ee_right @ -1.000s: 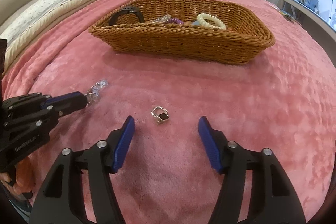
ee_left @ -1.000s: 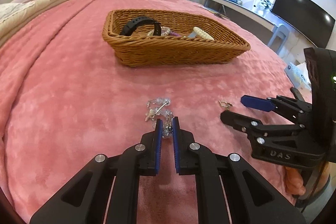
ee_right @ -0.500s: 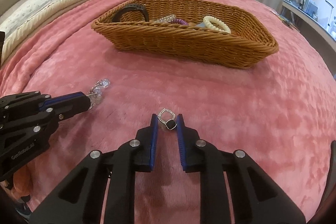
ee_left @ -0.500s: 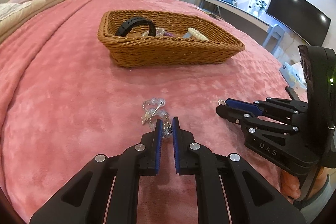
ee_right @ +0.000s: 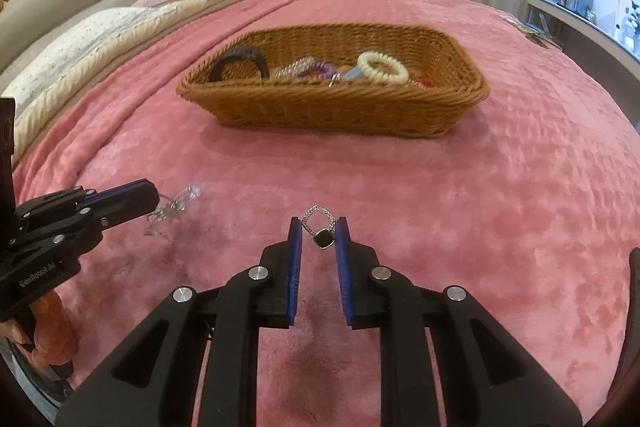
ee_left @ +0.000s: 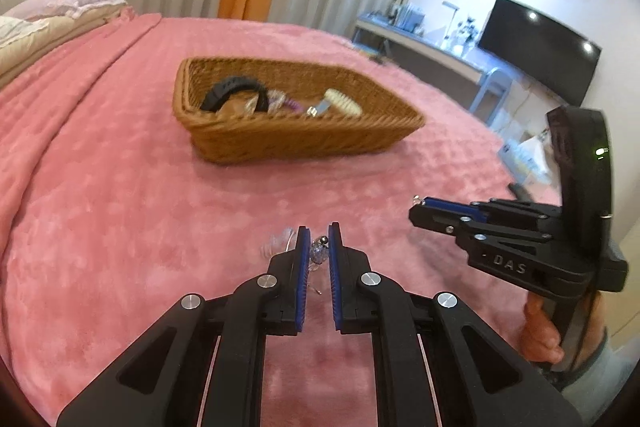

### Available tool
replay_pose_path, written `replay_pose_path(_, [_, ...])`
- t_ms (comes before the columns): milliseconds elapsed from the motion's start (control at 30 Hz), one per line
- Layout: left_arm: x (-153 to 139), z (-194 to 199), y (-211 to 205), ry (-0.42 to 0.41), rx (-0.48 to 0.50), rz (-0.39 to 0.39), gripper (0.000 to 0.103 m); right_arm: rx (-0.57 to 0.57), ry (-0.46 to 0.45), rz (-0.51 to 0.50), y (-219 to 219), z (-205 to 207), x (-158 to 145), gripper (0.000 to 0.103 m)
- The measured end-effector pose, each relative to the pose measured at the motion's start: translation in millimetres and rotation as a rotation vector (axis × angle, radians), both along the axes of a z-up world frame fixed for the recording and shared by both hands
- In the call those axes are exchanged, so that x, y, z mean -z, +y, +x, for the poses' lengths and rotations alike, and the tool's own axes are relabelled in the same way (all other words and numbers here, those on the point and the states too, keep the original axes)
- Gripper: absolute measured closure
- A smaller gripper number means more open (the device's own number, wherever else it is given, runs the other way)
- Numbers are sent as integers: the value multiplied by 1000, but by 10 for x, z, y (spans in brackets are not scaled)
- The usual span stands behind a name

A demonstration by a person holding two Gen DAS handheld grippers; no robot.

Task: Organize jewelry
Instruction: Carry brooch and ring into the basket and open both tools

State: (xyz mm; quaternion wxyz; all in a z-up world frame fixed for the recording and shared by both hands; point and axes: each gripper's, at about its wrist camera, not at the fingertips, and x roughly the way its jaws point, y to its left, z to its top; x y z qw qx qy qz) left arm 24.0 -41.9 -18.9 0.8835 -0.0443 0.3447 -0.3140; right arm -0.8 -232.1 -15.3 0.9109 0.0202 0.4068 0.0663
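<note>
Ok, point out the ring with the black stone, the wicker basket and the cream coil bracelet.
Ring point(ee_right: 319, 229): right wrist view, on its silver band.
Wicker basket point(ee_right: 320, 107): right wrist view, on its near outer wall.
Cream coil bracelet point(ee_right: 382, 67): right wrist view, on its near arc.

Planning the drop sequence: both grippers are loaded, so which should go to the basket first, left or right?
Probably right. The right gripper is shut on the ring, compact and clear of the blanket. The left gripper's crystal earring dangles loosely. The basket lies ahead of both.
</note>
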Motion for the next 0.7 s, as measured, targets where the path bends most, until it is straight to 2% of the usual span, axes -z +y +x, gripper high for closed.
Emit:
replay_pose_path(100, [-117, 12, 29, 3, 17, -73, 95, -1, -22, 7, -36, -19, -118, 89])
replay_pose_path(233, [-312, 20, 1, -23, 25, -98, 95, -10, -60, -7, -63, -10, -303, 89])
replay_pose_path(533, [-957, 338, -295, -138, 11, -37, 95, 11, -179, -2, -232, 362, -811, 89])
replay_pose_path(700, [-1122, 729, -499, -183, -19, -25, 95, 21, -192, 24, -362, 755, -924, 89])
